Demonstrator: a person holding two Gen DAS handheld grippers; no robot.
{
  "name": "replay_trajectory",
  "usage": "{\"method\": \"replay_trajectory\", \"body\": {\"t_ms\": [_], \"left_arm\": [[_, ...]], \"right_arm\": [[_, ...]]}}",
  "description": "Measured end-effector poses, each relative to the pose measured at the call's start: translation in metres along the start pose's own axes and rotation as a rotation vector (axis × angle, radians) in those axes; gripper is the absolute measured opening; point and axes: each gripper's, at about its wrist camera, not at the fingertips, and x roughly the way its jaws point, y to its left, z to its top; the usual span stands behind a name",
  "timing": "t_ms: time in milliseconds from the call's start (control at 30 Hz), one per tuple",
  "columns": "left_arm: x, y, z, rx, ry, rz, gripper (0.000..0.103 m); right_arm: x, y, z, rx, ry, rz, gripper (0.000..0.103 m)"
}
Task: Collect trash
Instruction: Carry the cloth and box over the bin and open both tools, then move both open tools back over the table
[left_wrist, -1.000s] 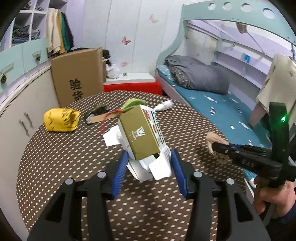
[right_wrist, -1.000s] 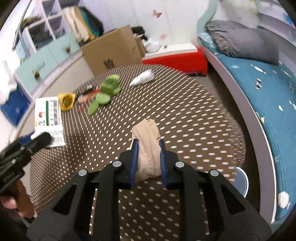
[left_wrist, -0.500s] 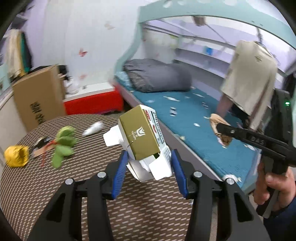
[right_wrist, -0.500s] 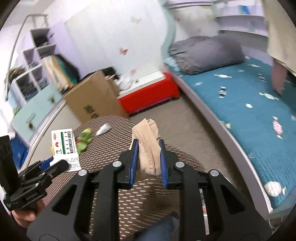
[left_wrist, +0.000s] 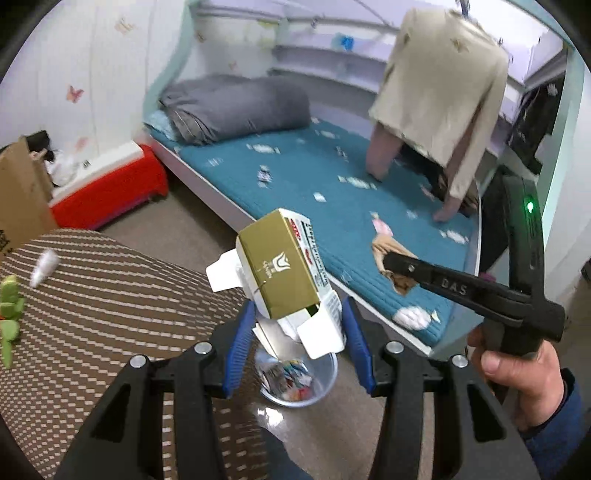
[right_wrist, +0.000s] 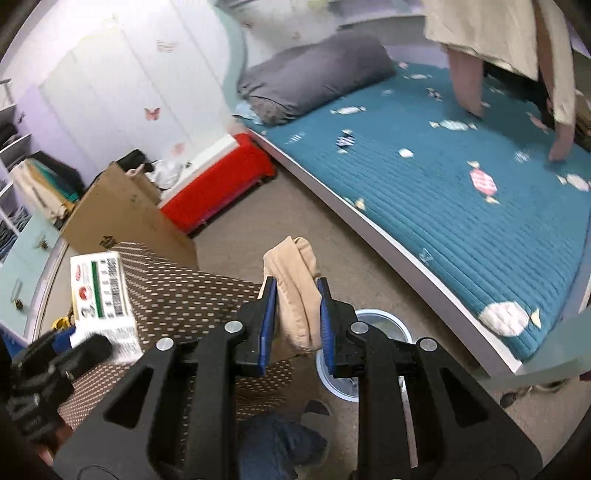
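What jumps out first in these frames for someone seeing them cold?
The left gripper holds a gold and white carton above a clear trash bin on the floor beside the dotted table. The right gripper has its jaws shut on a beige cloth wad, also near the bin. Behind both lies a teal bed with a grey rolled quilt.

Dotted table (left_wrist: 92, 295): green toy (left_wrist: 9, 314). Floor (left_wrist: 184, 225): trash bin (left_wrist: 295, 384).
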Motion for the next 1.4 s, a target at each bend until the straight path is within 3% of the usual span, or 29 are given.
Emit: {"method": "replay_trajectory", "body": {"t_ms": [500,567,600,633,667,733,833,1167,1400], "left_arm": [[0.122,-0.024,-0.001,0.048,0.279,0.003,0.050],[0.134,-0.026,0.002,0.070,0.304,0.008,0.060],[0.137,-0.025,0.002,0.075,0.308,0.018,0.081],[0.139,-0.025,0.003,0.075,0.304,0.044,0.089],[0.138,-0.024,0.003,0.072,0.299,0.063,0.091],[0.137,-0.020,0.005,0.060,0.300,0.072,0.092],[0.131,-0.013,0.007,0.041,0.296,0.098,0.092],[0.082,-0.005,0.015,0.007,0.168,0.107,0.093],[0.039,-0.001,0.019,-0.007,0.087,0.099,0.093]], "right_arm": [[0.086,-0.052,-0.013,0.104,0.168,-0.035,0.025],[0.095,-0.058,-0.015,0.122,0.189,-0.033,0.031],[0.100,-0.062,-0.017,0.136,0.202,-0.035,0.041],[0.103,-0.065,-0.019,0.152,0.203,-0.047,0.072],[0.105,-0.069,-0.022,0.161,0.201,-0.054,0.081],[0.109,-0.074,-0.026,0.179,0.220,-0.052,0.081],[0.110,-0.081,-0.032,0.215,0.229,-0.060,0.096],[0.083,-0.065,-0.030,0.195,0.193,-0.111,0.097],[0.043,-0.027,-0.010,0.122,0.113,-0.094,0.097]]}}
